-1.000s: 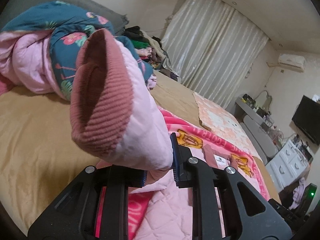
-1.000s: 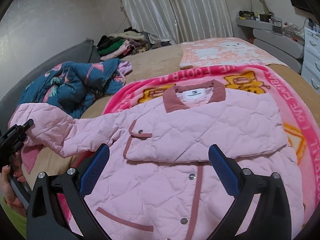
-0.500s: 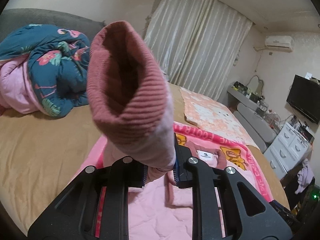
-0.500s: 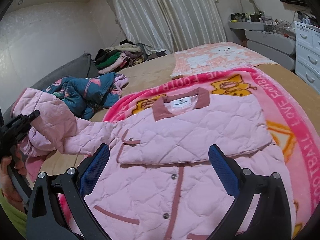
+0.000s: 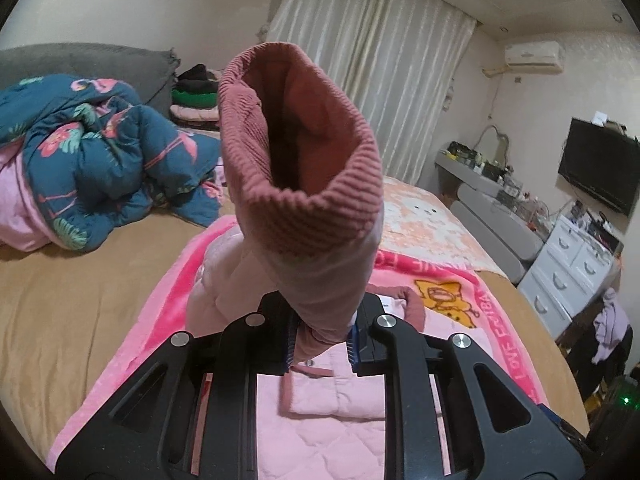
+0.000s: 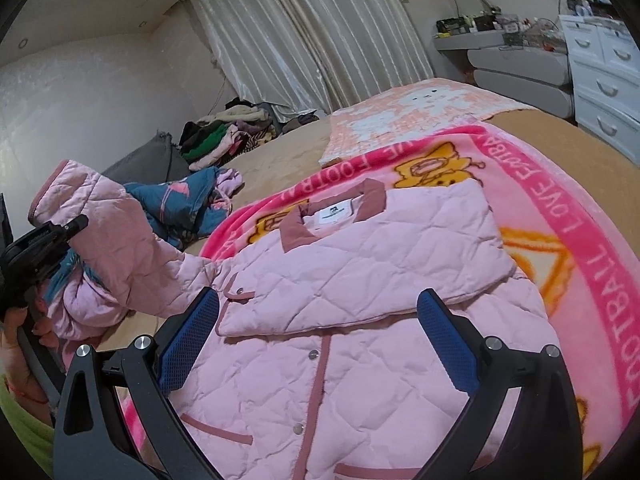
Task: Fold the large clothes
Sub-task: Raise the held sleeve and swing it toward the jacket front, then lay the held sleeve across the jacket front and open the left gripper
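Note:
A pink quilted jacket [image 6: 360, 280] with dusty-rose trim lies front up on a bright pink cartoon blanket [image 6: 560, 208] on the bed. Its right sleeve is folded across the chest. My left gripper [image 5: 320, 344] is shut on the left sleeve [image 5: 304, 216] and holds it raised, the ribbed rose cuff [image 5: 296, 128] gaping toward the camera. In the right wrist view that sleeve [image 6: 120, 248] rises at the left, held by the left gripper [image 6: 44, 240]. My right gripper [image 6: 316, 344] is open and empty, hovering above the jacket's buttoned front.
A teal floral quilt [image 5: 100, 152] is heaped at the bed's left, with a pile of clothes [image 6: 224, 136] behind it by the curtains. A peach blanket [image 6: 420, 108] lies further back. White drawers [image 6: 600, 80] and a TV [image 5: 600, 168] stand at the right.
My left gripper has lifted the sleeve higher and swung it in toward the jacket's body. My right gripper has stayed open above the jacket and drifted slightly.

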